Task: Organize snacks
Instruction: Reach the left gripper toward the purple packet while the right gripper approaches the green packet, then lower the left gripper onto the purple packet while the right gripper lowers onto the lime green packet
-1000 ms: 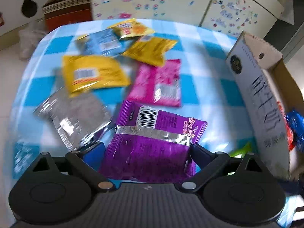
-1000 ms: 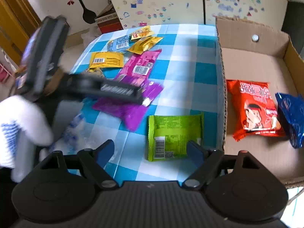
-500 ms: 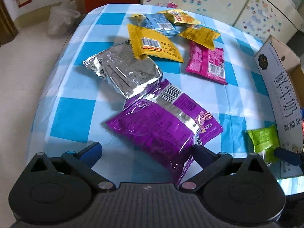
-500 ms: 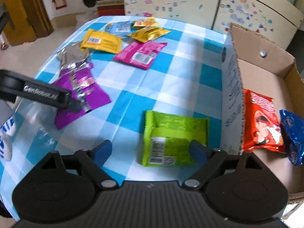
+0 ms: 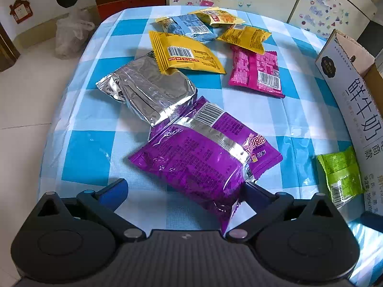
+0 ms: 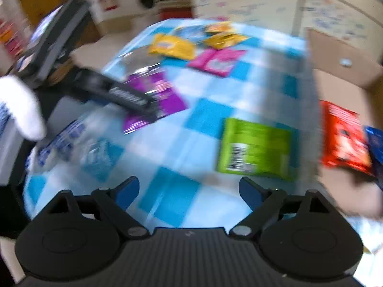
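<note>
Left gripper (image 5: 184,190) wide open, straddling purple snack bag (image 5: 203,157) on worktop (image 5: 81,157). Right gripper (image 6: 189,189) wide open, empty, near green packet (image 6: 255,148).

Right wrist view smeared by motion blur throughout; print on green packet (image 6: 255,149) and red packet (image 6: 344,138) unreadable. Blue packet (image 6: 375,143) cut by right edge. Left view: purple bag (image 5: 203,157) hides part of right finger; box (image 5: 347,91) and green packet cropped at right.
</note>
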Demonstrator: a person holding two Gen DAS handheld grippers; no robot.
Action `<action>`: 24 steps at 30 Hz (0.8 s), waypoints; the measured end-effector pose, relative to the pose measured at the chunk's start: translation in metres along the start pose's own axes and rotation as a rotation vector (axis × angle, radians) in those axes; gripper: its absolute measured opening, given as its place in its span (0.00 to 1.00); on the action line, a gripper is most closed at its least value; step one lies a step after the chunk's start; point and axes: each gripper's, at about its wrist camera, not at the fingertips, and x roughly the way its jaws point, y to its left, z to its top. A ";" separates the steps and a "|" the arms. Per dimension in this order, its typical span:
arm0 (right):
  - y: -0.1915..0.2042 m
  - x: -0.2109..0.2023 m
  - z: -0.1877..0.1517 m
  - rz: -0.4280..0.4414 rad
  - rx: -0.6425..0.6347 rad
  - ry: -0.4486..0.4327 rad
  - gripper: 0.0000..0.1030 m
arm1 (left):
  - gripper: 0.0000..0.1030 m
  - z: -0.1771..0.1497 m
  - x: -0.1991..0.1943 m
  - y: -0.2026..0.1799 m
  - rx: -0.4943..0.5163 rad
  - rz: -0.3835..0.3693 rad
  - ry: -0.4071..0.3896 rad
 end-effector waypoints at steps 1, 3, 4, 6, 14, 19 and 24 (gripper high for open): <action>-0.002 0.000 -0.002 -0.022 0.022 -0.014 0.87 | 1.00 0.000 0.000 -0.001 0.000 0.003 -0.001; -0.001 0.004 -0.003 -0.069 0.055 -0.033 0.87 | 1.00 0.001 0.001 -0.003 0.002 0.005 0.002; 0.001 0.006 -0.005 -0.092 0.065 -0.037 0.87 | 1.00 0.001 0.001 -0.003 0.002 0.005 0.004; 0.008 0.009 -0.007 -0.135 0.100 -0.057 0.87 | 1.00 0.000 0.001 -0.003 0.004 0.004 0.004; 0.009 0.031 -0.011 -0.257 0.302 -0.092 0.91 | 1.00 0.003 0.002 -0.002 0.042 -0.014 0.012; 0.006 0.044 0.000 -0.314 0.336 -0.123 0.97 | 1.00 0.002 0.002 -0.004 0.039 -0.007 0.007; 0.007 0.052 0.005 -0.333 0.308 -0.163 0.99 | 1.00 0.002 0.002 -0.003 0.039 -0.007 0.003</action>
